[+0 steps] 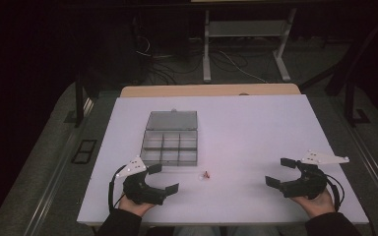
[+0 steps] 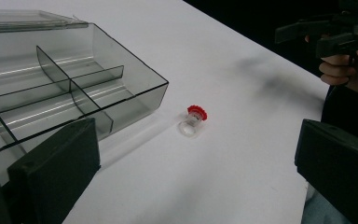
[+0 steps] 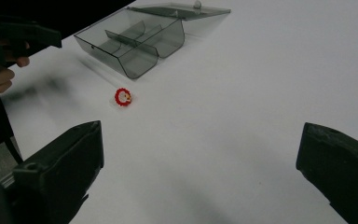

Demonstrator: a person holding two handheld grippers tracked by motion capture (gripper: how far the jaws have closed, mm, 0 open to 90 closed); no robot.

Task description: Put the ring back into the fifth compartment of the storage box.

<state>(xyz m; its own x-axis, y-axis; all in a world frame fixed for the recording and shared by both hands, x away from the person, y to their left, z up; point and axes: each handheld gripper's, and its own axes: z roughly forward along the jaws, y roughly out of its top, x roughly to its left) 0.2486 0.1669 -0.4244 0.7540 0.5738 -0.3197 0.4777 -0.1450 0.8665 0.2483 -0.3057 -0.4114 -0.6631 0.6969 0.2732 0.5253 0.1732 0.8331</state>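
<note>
We see a white table with a wooden strip along its far edge. On the floor beyond it stand a white frame and loose cables.

Small clear vial w/ red ribbed cap, lying on its side on the table, just beside the open box's near corner; contents prob. yellowish, can't tell.
</note>
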